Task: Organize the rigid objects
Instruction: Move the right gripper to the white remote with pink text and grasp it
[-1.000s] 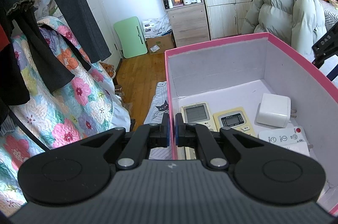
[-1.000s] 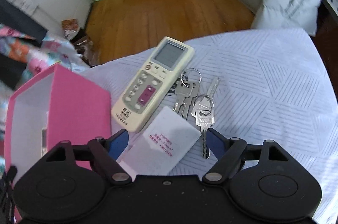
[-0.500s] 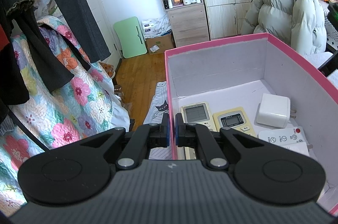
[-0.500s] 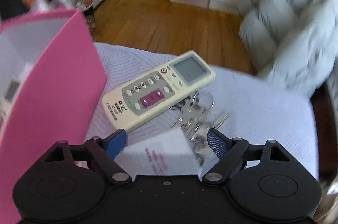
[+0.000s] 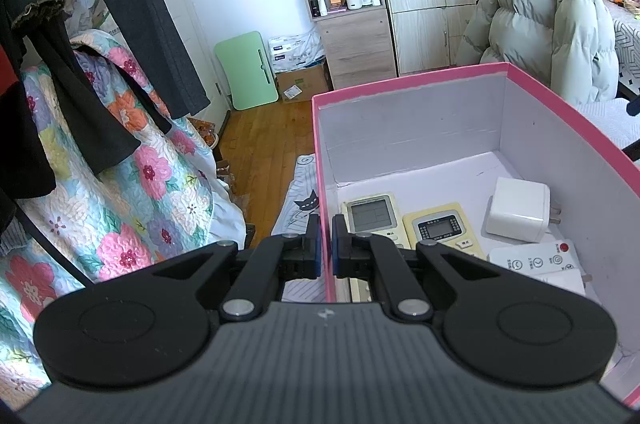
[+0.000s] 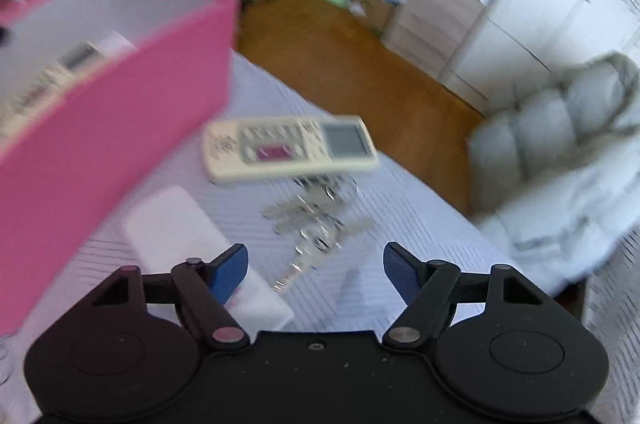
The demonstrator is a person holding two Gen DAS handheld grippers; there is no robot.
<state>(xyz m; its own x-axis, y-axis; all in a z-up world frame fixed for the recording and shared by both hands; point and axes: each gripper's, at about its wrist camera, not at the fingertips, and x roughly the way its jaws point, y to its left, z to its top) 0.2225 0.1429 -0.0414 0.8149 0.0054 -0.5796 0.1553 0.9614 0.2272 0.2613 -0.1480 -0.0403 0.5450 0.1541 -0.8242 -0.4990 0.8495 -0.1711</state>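
Left gripper (image 5: 325,244) unchanged from a second ago: blue-padded fingers (image 5: 315,242) pinched onto the near wall of the pink cardboard box with white interior (image 5: 420,80), one finger outside and one inside, same framing in all three left-wrist views. Inside the box, same as before: a cream remote with grey screen (image 5: 370,216), a yellowish remote with small dark display (image 5: 442,228) just beside it, a white square charger block (image 5: 518,214) near the right wall, and a white flat remote with red button (image 5: 536,260) in front of the charger. Right gripper (image 6: 316,266) swung round since a second ago, view now blurred by motion; fingers (image 6: 232,268) spread wide apart, gripping nothing, same spread as before. Long cream remote with pink button panel (image 6: 288,148) now lying crosswise in the right-wrist view, screen end to the right, where earlier it ran diagonally away; resting on the white striped bed cover (image 6: 400,200) just beside the pink box. Bunch of silver keys on rings (image 6: 316,216) just below the remote, between it and the open fingers. White flat rectangular card (image 6: 180,236) now to the left, near the left finger, earlier centred between the fingers. Pink box now filling the left of that view, much larger than a second ago.
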